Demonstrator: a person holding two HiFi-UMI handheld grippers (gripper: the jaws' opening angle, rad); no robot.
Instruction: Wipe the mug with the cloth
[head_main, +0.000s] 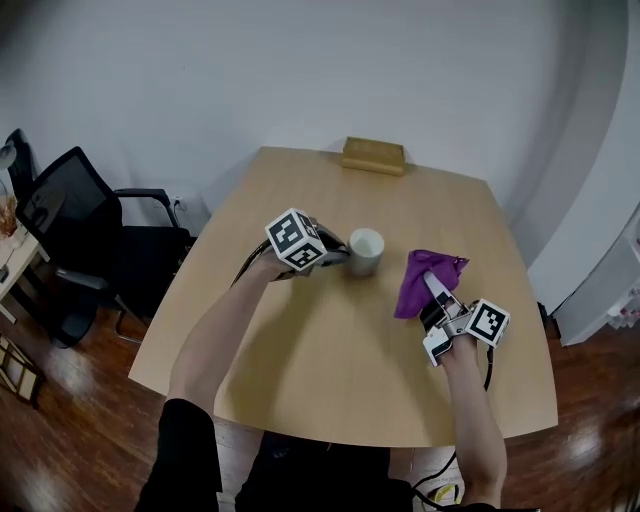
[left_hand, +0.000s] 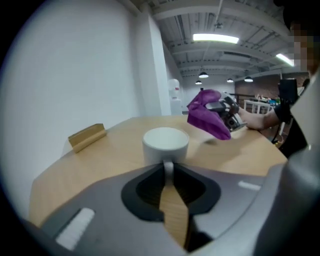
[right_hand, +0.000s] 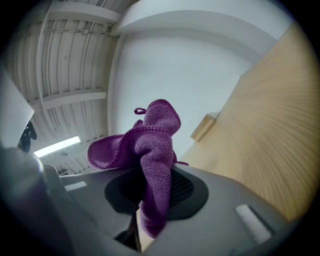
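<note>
A white mug (head_main: 366, 250) stands upright on the wooden table (head_main: 330, 350), just left of its middle. My left gripper (head_main: 340, 257) reaches in from the left and is shut on the mug's handle (left_hand: 168, 168). In the left gripper view the mug (left_hand: 166, 143) sits just beyond the jaws. A purple cloth (head_main: 428, 280) hangs bunched from my right gripper (head_main: 437, 290), to the right of the mug and apart from it. In the right gripper view the cloth (right_hand: 152, 165) fills the gap between the jaws of the right gripper (right_hand: 150, 200), which are shut on it.
A small wooden block (head_main: 374, 155) lies at the table's far edge. A black office chair (head_main: 80, 230) stands left of the table, and a white wall lies beyond it. The person's forearms (head_main: 215, 340) reach over the near edge.
</note>
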